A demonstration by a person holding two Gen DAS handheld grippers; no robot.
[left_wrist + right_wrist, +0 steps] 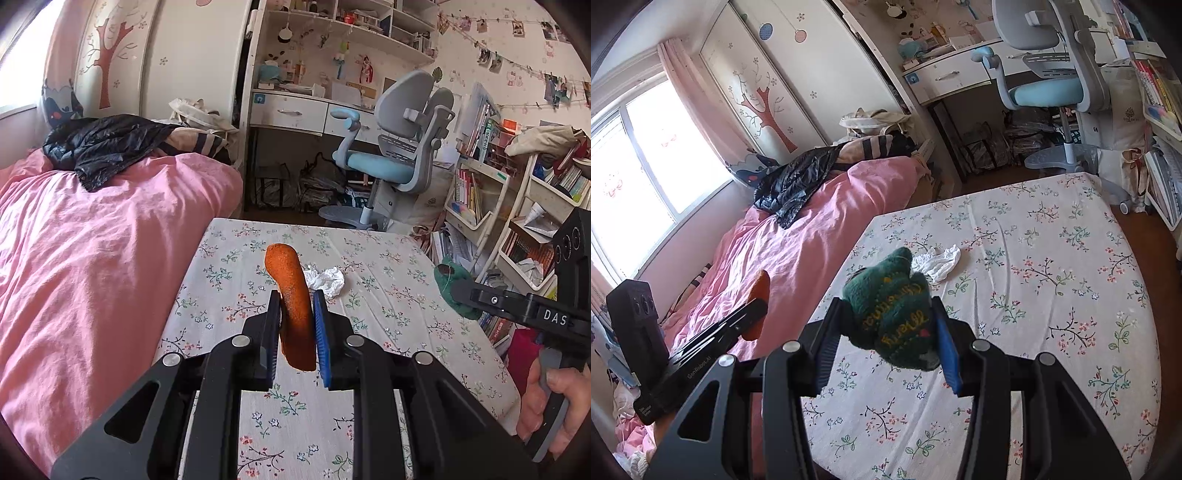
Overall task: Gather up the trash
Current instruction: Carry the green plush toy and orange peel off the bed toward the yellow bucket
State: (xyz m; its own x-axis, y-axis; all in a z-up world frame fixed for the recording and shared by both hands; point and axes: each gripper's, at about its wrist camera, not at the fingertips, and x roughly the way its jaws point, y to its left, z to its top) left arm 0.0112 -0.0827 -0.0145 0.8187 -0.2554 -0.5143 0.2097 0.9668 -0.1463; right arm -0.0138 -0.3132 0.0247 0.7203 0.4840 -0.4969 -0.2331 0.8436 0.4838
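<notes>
So the left gripper has its jaws clamped on an orange peel-like strip, which sticks up past the tips and hangs out below them, centre of the left wrist view. The right gripper is closed on a dark green fuzzy thing with yellow stitched lettering, pinched between the two pads in the middle of the right wrist view. Both loads are held up off the floral tablecloth.

Still sitting on the cloth: a crumpled white tissue, just beyond the orange strip in the left view and just past the green thing in the right view. That one looks like the leftover piece of trash, and both grippers are full, so I'd guess it has to wait. No bin visible in either view, so can't say where this stuff is headed.

What could go wrong: the orange strip is only nipped around its middle, so a quick swing could let it pivot or slide out. The green thing bulges out below the pads, so it could snag or work loose too.

Pose-wise, both grippers angle downward over the table, side by side. A hand wraps the right gripper's handle at the lower right of the left view.
</notes>
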